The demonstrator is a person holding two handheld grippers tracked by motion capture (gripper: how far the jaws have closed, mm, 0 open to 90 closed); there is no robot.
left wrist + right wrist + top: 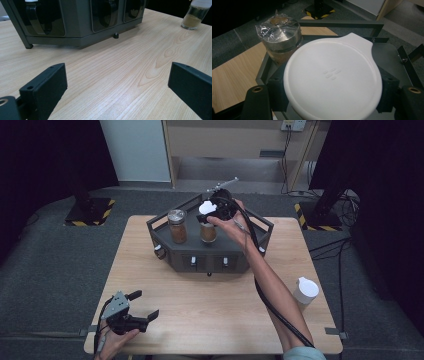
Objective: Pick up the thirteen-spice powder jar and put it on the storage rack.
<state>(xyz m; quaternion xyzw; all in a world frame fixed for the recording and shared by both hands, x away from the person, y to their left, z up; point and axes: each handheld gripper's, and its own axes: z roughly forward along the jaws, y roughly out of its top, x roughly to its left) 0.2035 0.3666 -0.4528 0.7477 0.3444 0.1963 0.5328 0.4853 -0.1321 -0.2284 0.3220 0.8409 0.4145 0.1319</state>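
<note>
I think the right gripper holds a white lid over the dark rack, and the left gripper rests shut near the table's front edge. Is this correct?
Not quite: the left gripper is open, not shut. The left gripper view shows its two jaws far apart with bare table between them. The rest holds: the right gripper grips the white lid over the dark rack.
</note>
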